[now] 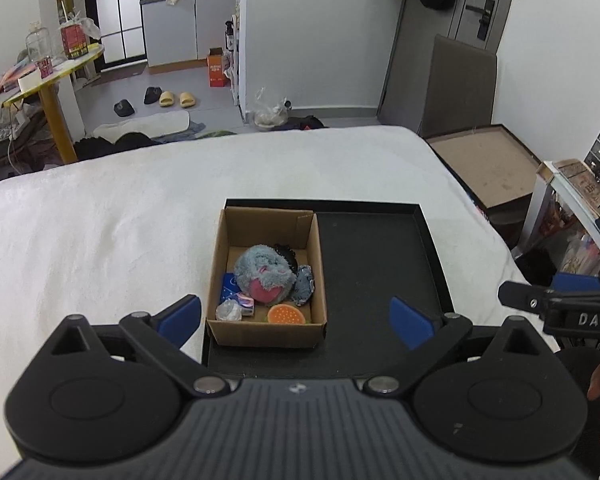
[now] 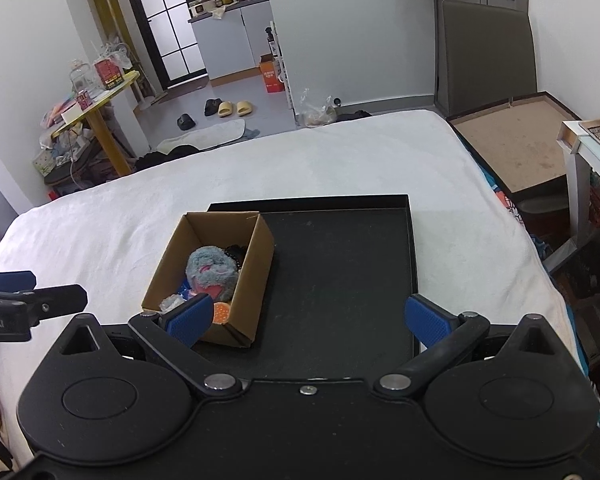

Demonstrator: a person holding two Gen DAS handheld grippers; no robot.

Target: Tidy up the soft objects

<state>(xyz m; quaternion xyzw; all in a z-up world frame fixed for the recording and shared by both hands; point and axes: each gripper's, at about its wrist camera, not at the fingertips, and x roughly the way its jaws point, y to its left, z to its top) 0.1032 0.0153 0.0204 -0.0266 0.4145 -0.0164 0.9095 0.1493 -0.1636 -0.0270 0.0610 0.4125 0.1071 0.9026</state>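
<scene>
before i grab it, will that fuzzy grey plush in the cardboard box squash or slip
The grey plush looks furry and rounded, so it will probably squash between the fingers rather than slip. It likely weighs little. Sitting among smaller items in the cardboard box, it may drag neighbours along.

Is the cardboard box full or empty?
Partly full. The cardboard box holds a fluffy grey plush, an orange burger toy and other small things.

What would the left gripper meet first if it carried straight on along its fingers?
Most likely the cardboard box: it sits between the left gripper's open fingers, just ahead on the black tray. The grey plush toy inside is the likeliest contact, though depth is hard to judge through the fisheye.
</scene>
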